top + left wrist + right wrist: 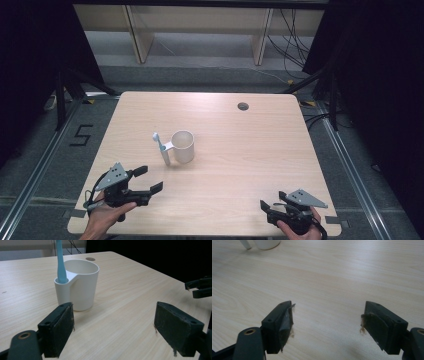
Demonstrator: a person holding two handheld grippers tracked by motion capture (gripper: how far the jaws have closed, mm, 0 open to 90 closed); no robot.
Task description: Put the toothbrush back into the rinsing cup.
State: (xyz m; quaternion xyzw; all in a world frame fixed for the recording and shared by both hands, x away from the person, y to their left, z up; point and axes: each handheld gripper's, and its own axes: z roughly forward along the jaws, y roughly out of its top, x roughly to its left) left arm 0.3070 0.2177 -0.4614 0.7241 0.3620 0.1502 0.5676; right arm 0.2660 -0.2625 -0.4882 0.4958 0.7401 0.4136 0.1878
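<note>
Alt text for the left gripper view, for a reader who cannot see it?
A white plastic cup with a side holder stands upright on the light wooden table, a pale blue toothbrush standing in that holder. The left claw is open just short of the cup, with the right claw at the far right edge.

- Table (pixel 240 150): light wood-grain top, rounded corners, evenly lit.
- Cable hole (pixel 243 106): round, dark, near the table's far edge, right of centre.
- Floor (pixel 360 195): grey, with metal rails (pixel 352 170) running along both sides of the table.
- Floor mark (pixel 81 135): a black "5" left of the table.
- Curtains (pixel 380 65): black, hanging at left and right, very dark.
- Stands (pixel 62 95): black legs at both far corners, with yellow tape at their feet.
- Shelving (pixel 200 25): pale wooden unit beyond the table, upright panels reaching the floor.
- Cables (pixel 292 40): black, hanging and trailing at the far right, by the shelving.
</note>
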